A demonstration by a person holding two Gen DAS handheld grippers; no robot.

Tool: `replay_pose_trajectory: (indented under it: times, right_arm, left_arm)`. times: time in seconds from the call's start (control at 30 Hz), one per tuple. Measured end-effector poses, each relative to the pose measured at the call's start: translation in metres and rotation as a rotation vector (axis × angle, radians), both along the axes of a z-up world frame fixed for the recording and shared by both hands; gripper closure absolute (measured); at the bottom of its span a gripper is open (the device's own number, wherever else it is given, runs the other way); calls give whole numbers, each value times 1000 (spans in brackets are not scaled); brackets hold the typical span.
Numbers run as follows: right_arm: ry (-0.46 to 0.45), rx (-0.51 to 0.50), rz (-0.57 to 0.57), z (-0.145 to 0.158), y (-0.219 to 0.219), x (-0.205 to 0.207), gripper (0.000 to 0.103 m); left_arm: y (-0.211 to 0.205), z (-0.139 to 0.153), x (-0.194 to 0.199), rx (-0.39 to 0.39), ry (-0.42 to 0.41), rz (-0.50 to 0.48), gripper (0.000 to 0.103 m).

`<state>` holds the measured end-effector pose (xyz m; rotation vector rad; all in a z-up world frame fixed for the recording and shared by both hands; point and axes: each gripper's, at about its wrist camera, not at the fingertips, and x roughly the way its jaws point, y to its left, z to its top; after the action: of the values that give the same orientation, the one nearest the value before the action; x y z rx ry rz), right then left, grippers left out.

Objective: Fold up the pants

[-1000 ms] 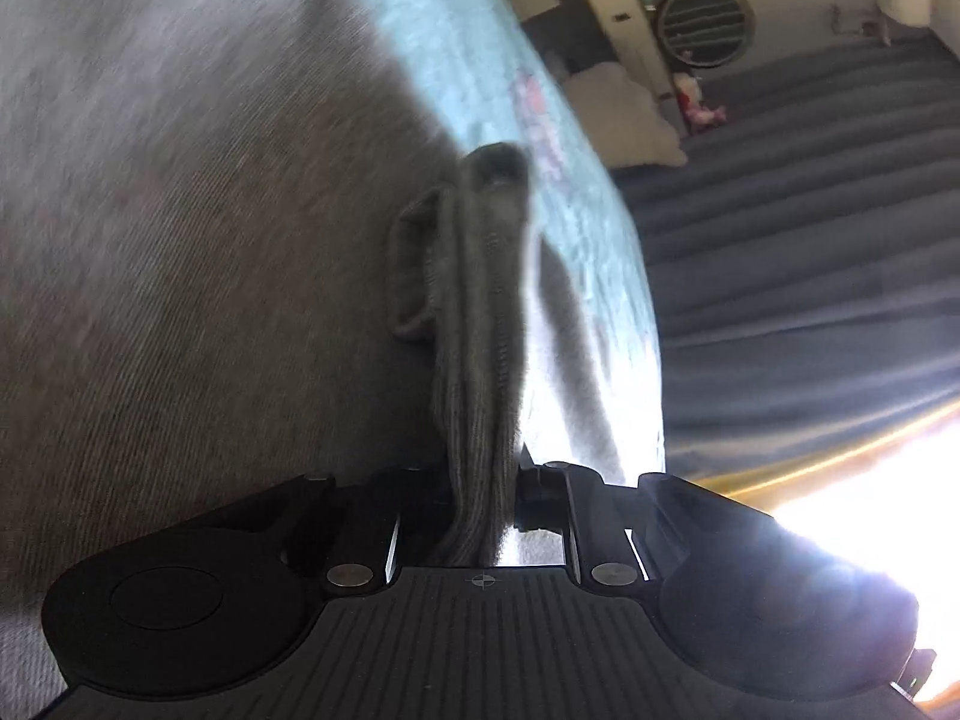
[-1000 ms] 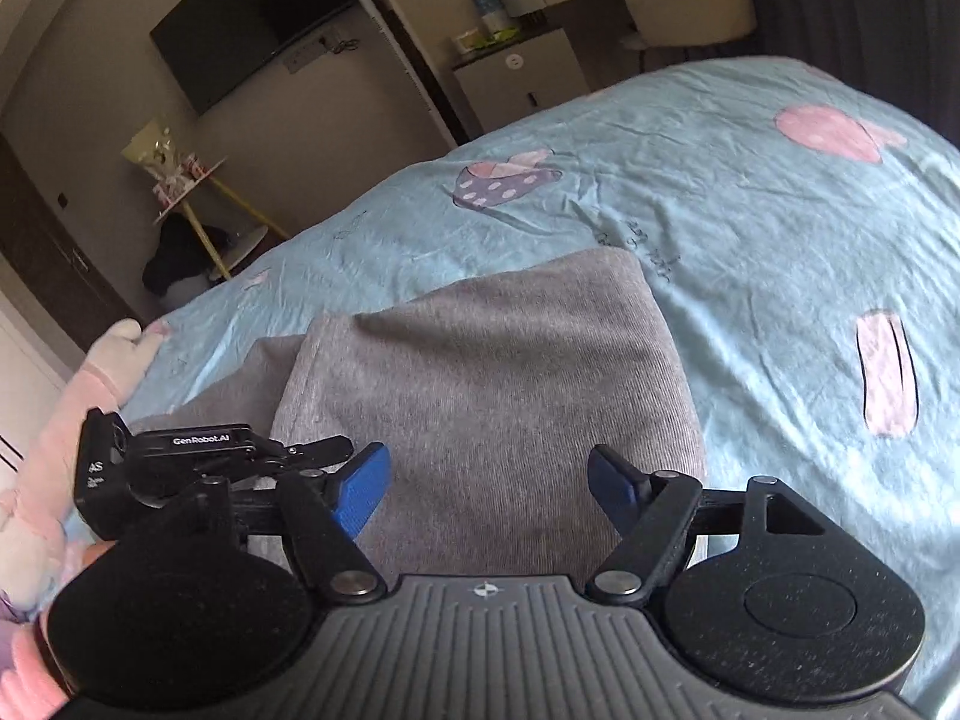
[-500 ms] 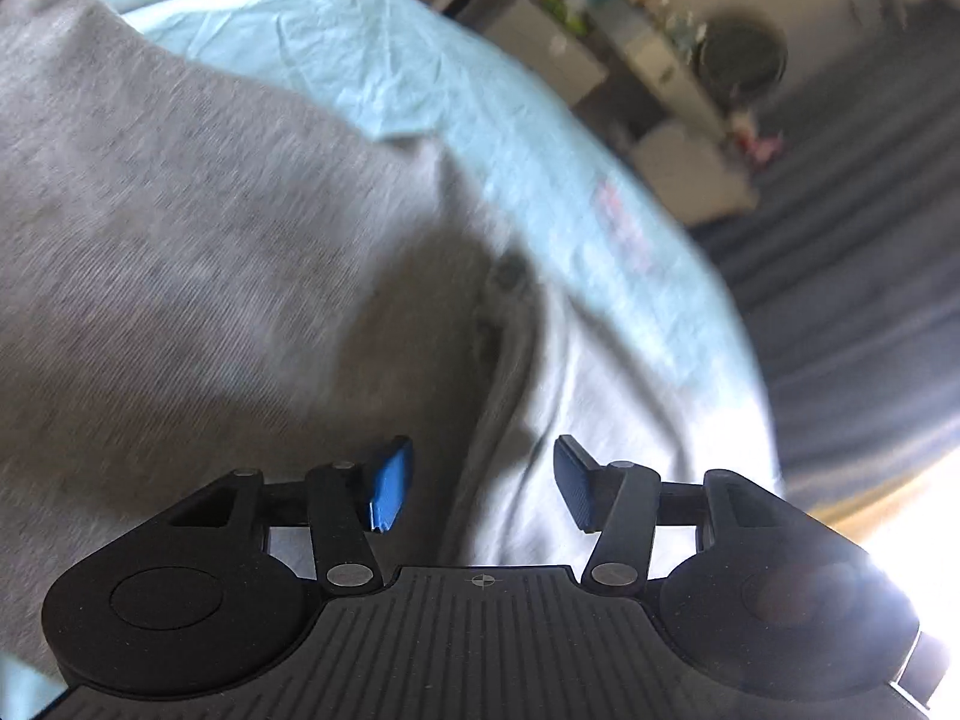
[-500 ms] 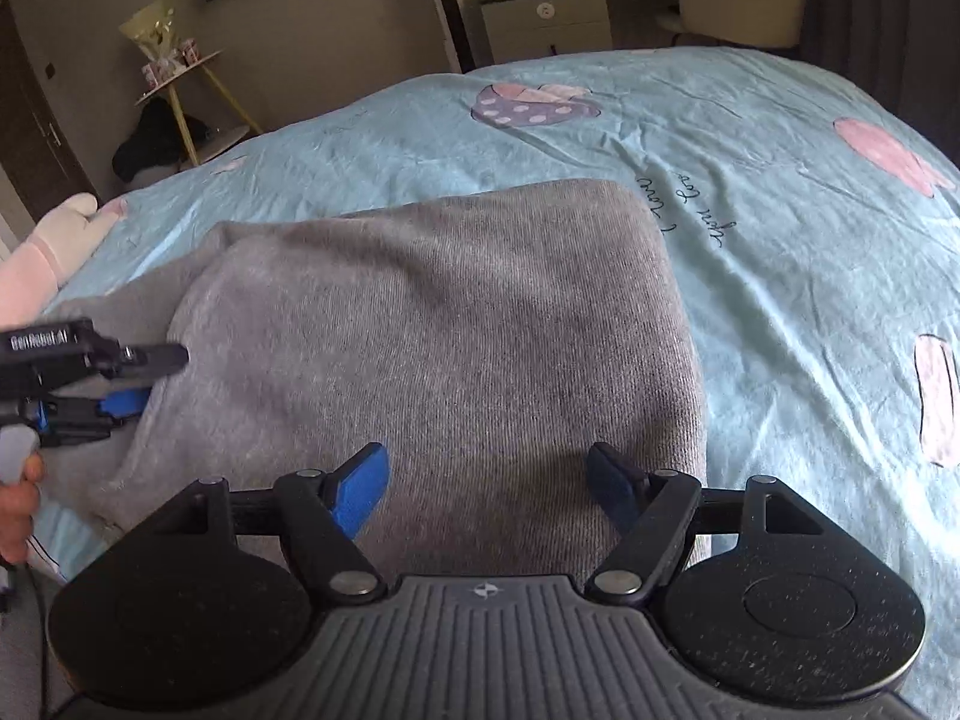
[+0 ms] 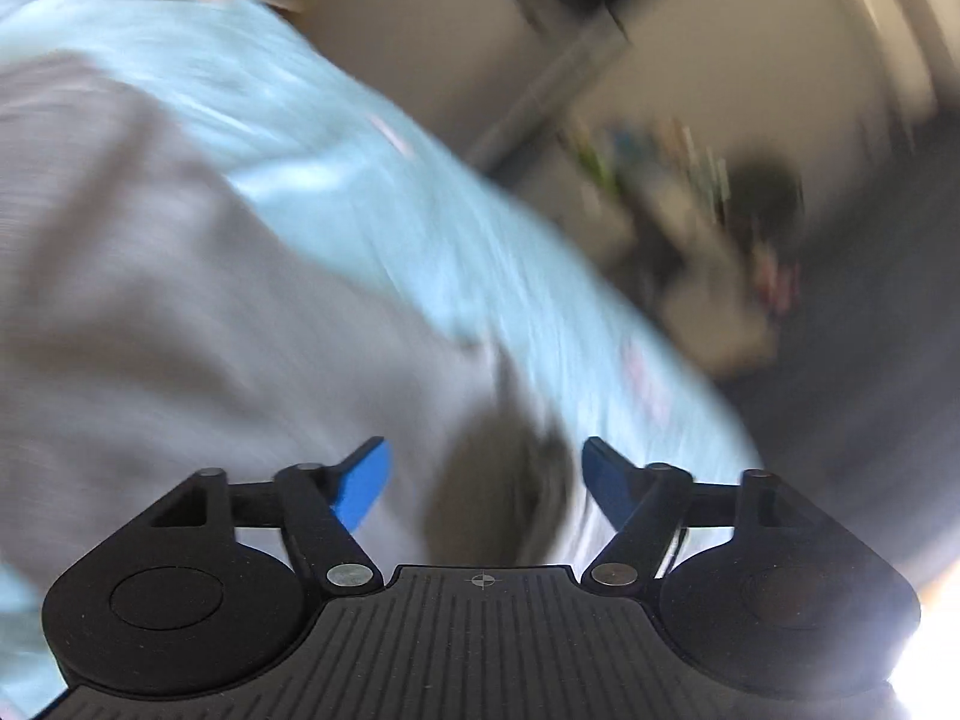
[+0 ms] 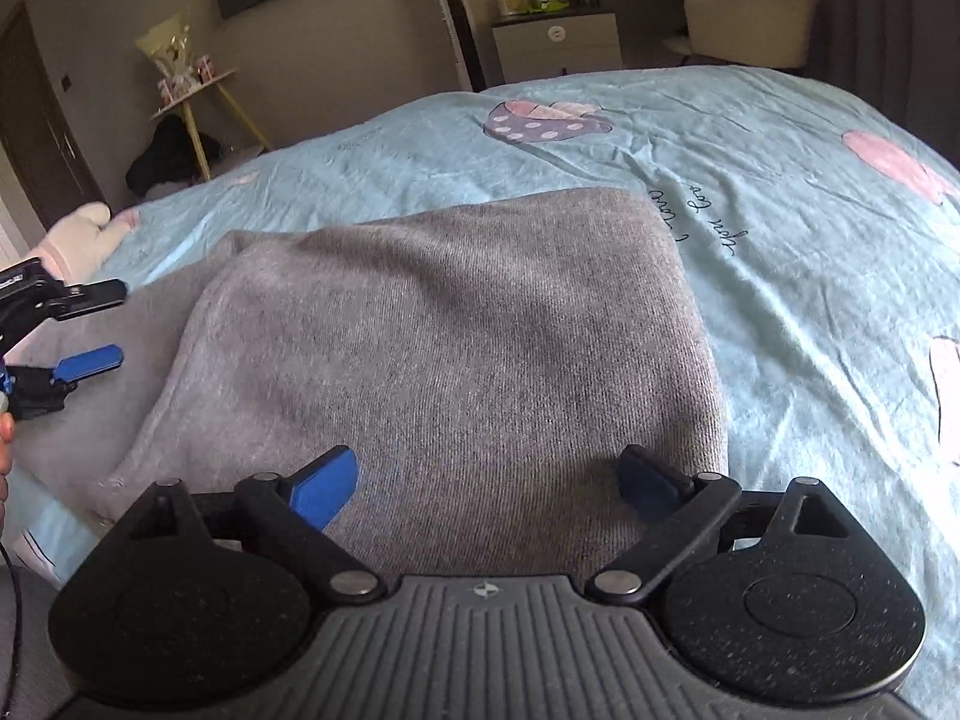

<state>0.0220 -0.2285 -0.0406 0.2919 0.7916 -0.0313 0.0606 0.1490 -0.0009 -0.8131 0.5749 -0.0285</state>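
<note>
The grey pants (image 6: 456, 348) lie folded in a thick rectangle on the light blue bedsheet (image 6: 810, 276). My right gripper (image 6: 486, 480) is open and empty, just above the near edge of the fold. My left gripper (image 6: 90, 324) shows at the left edge of the right wrist view, open, beside the left side of the pants. In the blurred left wrist view the left gripper (image 5: 483, 477) is open and empty over the grey pants (image 5: 150, 300).
A pink and white plush toy (image 6: 78, 240) lies at the bed's left edge. A yellow-legged side table (image 6: 192, 96), a white cabinet (image 6: 558, 42) and a cream chair (image 6: 750, 18) stand beyond the bed. Dark curtains (image 6: 888, 30) hang at the right.
My left gripper has let go of the grey fabric, opened, and drawn back to the left. The pants have settled flat. My right gripper stayed open.
</note>
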Motion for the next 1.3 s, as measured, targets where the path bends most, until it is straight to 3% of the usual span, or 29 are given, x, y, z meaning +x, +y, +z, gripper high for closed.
replay_pose_trajectory:
  times: [0.07,0.17,0.33,0.5,0.67,0.73,0.8,0.83,0.93,1.0,1.07,1.2,1.3]
  right_arm:
    - [-19,67,-28,1,-9,-2,9]
    - [-49,165,-61,1,-20,-4,9]
    - [-75,338,-129,-4,-39,-1,8]
    - [-79,358,-148,-6,-43,2,8]
    - [-77,325,-140,-6,-38,5,5]
    - [-80,323,-144,-6,-38,5,5]
    - [-82,317,-145,-7,-38,7,4]
    - [-84,313,-146,-7,-38,8,4]
    - [-83,298,-144,-8,-36,9,4]
    - [-84,297,-140,-7,-36,9,4]
    - [-91,316,-143,-7,-39,7,4]
    - [-94,356,-157,-8,-45,6,4]
    - [-98,370,-158,-7,-47,6,4]
  left_arm:
    - [41,10,-24,-32,-29,129,22]
    - [97,18,-60,19,-44,270,18]
    - [167,-17,-90,-93,50,393,23]
    - [201,-45,-87,-171,33,359,25]
    - [216,-66,-70,-200,126,391,28]
    - [218,-67,-70,-227,70,393,21]
    - [220,-74,-64,-251,69,406,23]
    - [221,-74,-61,-257,60,408,26]
    - [222,-75,-54,-253,68,396,52]
    - [221,-69,-58,-256,40,392,57]
    - [214,-54,-62,-209,6,381,60]
    - [175,2,-60,44,-79,294,61]
    - [136,42,-59,152,-187,192,61]
